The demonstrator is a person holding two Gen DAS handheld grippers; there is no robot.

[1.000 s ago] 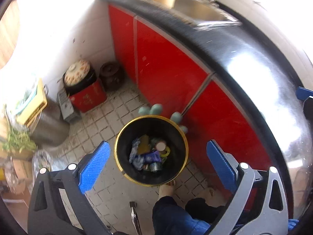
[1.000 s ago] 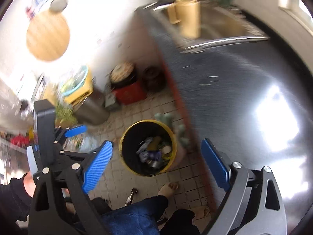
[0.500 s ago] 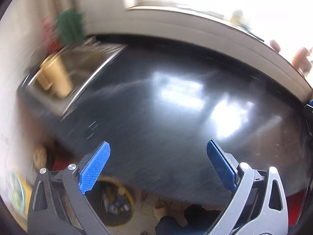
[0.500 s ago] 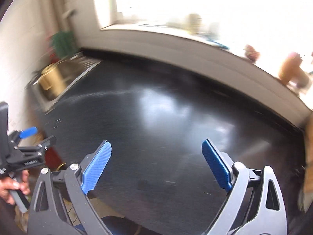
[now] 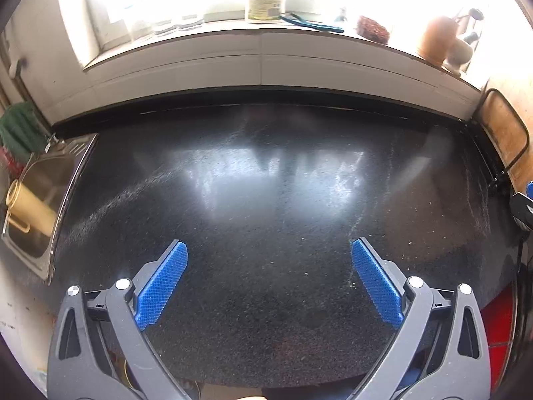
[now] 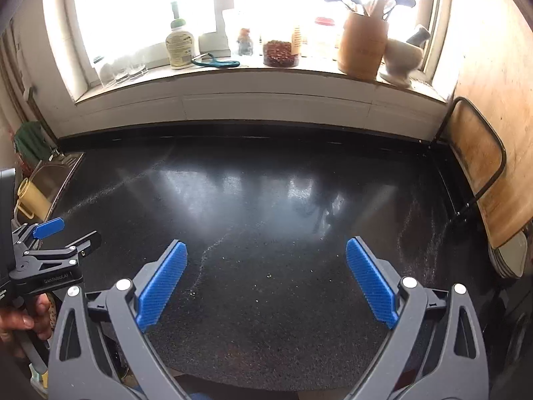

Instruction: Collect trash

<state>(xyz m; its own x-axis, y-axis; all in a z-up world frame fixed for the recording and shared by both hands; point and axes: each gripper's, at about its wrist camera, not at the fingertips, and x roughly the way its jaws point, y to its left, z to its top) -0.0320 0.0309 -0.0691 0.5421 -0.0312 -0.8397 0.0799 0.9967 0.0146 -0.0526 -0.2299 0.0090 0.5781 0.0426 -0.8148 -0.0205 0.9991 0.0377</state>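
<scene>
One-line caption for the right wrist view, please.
Open right tongs hover empty over the black countertop, left tongs alongside, windowsill of jars ahead.

The sink [image 5: 50, 180] is cut off by the left edge of the left wrist view, and only part of the yellow jug [image 5: 26, 206] in it is seen. The window [image 6: 233, 0] is washed out by glare, so nothing beyond it can be made out. The left gripper [image 6: 63, 236] is partly cropped at the left edge of the right wrist view. The plates [image 6: 509, 256] at the far right are largely hidden behind the wooden board [image 6: 483, 173].
</scene>
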